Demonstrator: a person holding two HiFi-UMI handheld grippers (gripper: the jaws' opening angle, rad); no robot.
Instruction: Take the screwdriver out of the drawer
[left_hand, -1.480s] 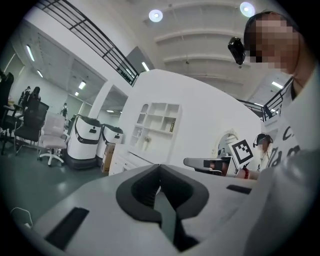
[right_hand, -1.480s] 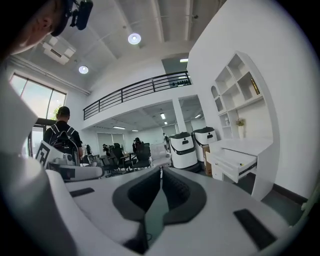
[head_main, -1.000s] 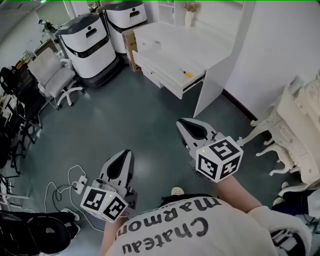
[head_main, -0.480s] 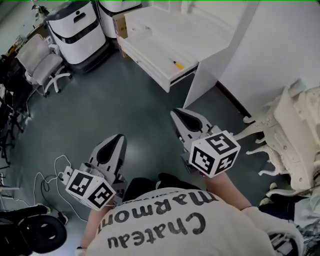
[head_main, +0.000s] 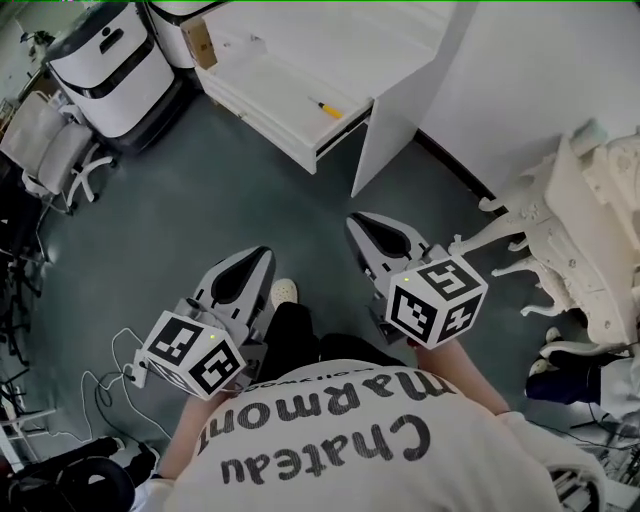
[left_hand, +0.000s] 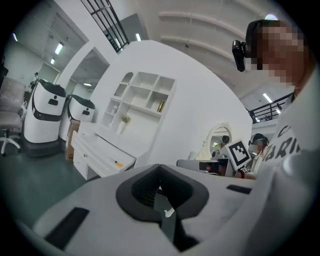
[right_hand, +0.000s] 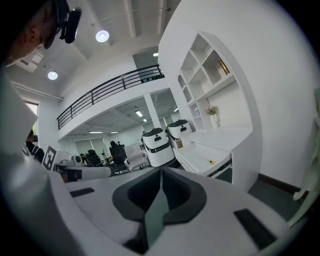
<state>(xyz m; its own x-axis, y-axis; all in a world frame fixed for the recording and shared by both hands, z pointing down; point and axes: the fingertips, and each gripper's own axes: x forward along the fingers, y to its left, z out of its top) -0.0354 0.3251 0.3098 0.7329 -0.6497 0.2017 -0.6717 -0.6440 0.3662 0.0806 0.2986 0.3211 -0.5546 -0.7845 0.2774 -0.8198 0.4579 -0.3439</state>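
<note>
Head view: we've got both grippers low in the frame, well apart from the white desk (head_main: 330, 40). The left gripper (head_main: 256, 258), lower left, has its jaws pressed together at the tips with nothing in them. The right gripper (head_main: 360, 224), just right of centre, is closed up and empty too. The screwdriver (head_main: 325, 108), with its yellow handle, lies in the open white drawer (head_main: 262, 98) near the top of the frame, toward the drawer's right end. In the right gripper view we only see it as a tiny yellow speck right of centre, in that same drawer.
</note>
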